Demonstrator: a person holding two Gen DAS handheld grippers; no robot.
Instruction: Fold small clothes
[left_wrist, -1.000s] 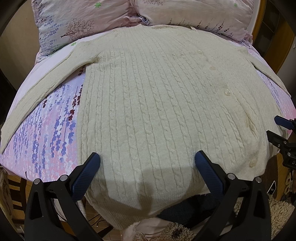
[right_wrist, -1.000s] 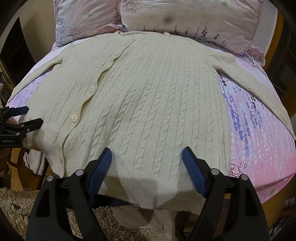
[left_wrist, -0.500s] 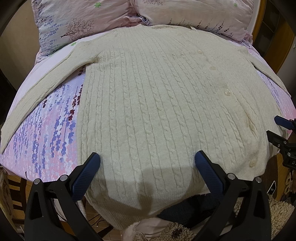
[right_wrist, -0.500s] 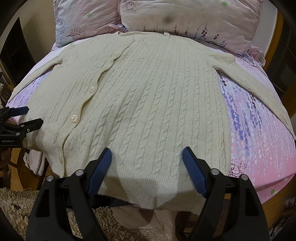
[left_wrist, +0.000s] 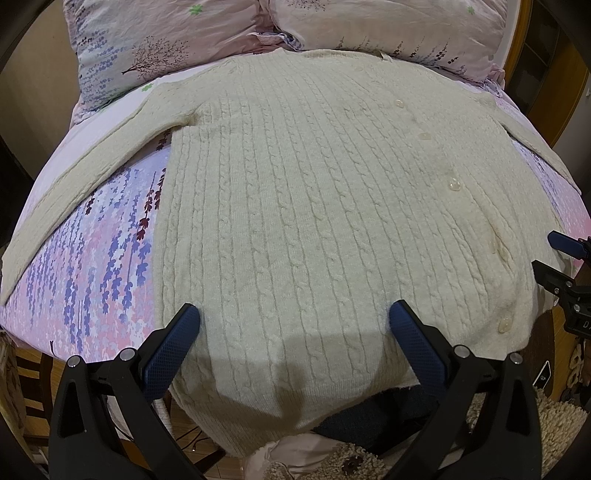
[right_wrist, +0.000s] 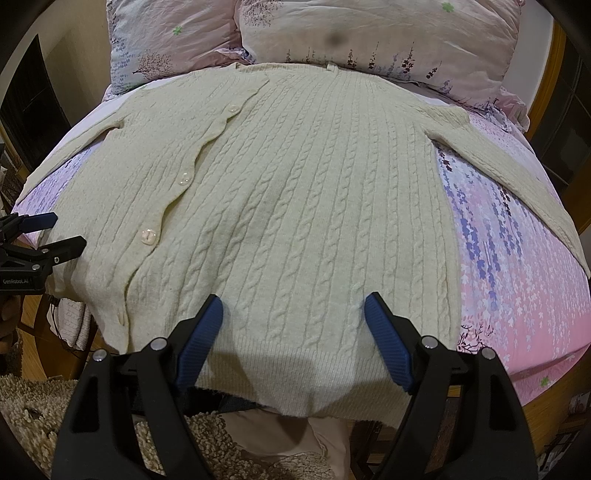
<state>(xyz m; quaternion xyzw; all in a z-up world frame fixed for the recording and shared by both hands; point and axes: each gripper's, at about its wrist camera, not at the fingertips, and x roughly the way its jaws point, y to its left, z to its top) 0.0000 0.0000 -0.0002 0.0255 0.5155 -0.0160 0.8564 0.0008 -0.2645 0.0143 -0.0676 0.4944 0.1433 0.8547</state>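
A cream cable-knit cardigan (left_wrist: 314, 206) lies flat and buttoned on the bed, sleeves spread to both sides, hem hanging over the near edge. It also shows in the right wrist view (right_wrist: 295, 206). My left gripper (left_wrist: 295, 317) is open and empty, hovering over the hem's left half. My right gripper (right_wrist: 293, 308) is open and empty over the hem's right half. Each gripper appears at the edge of the other's view: the right one (left_wrist: 554, 251) and the left one (right_wrist: 51, 232).
The floral pink and purple bedsheet (left_wrist: 92, 251) shows beside the cardigan. Two floral pillows (right_wrist: 369, 33) lie at the head. A wooden bed frame (right_wrist: 554, 74) runs along the right. A shaggy beige rug (right_wrist: 37, 406) lies on the floor below.
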